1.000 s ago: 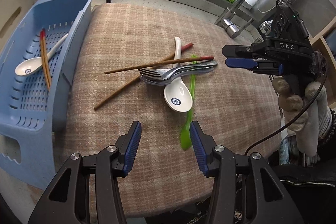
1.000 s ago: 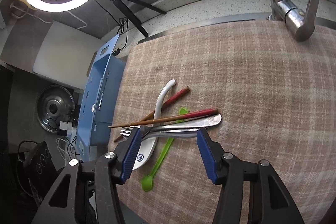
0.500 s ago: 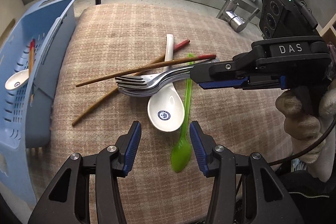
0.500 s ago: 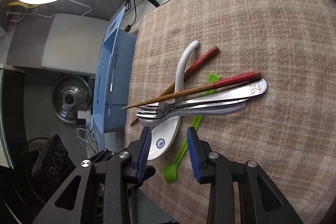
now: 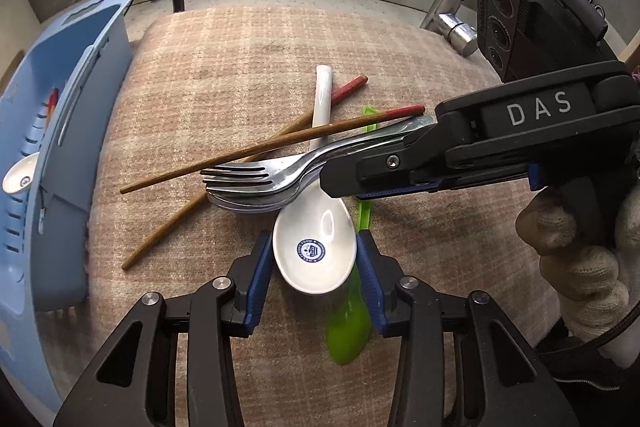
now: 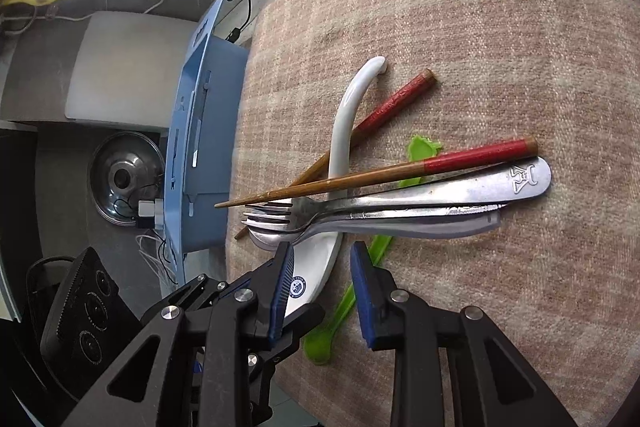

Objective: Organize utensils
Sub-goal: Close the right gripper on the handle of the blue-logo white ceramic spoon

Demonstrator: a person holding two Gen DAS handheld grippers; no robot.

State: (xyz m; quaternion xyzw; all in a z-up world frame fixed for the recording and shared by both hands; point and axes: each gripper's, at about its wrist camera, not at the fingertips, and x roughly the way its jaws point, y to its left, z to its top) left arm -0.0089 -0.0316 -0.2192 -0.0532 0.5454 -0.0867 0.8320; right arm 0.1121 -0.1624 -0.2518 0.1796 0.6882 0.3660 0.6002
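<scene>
The white ceramic spoon lies in the lower middle of my left wrist view, bowl toward me, its handle running up under the pile. My left gripper straddles that bowl with a wide gap, blue pads just beside each rim; I cannot tell whether they touch yet.

My worry is that the spoon is pinned. The stacked metal forks cross its neck, and one red-tipped chopstick rests on top of them, a second chopstick slanting beneath. If I pull the spoon out, I judge the forks will tip and the top chopstick will roll across the checked cloth on the desk. The glazed bowl looks slick and rounded, so a squeeze across it could pop it out forward.

The green plastic spoon lies touching the right pad; closing may pinch it too.

My right gripper, at the centre bottom of its own view, stands half open just short of the fork necks, holding nothing, and close above my left one, so they could collide.

The blue basket waits at the left edge.
</scene>
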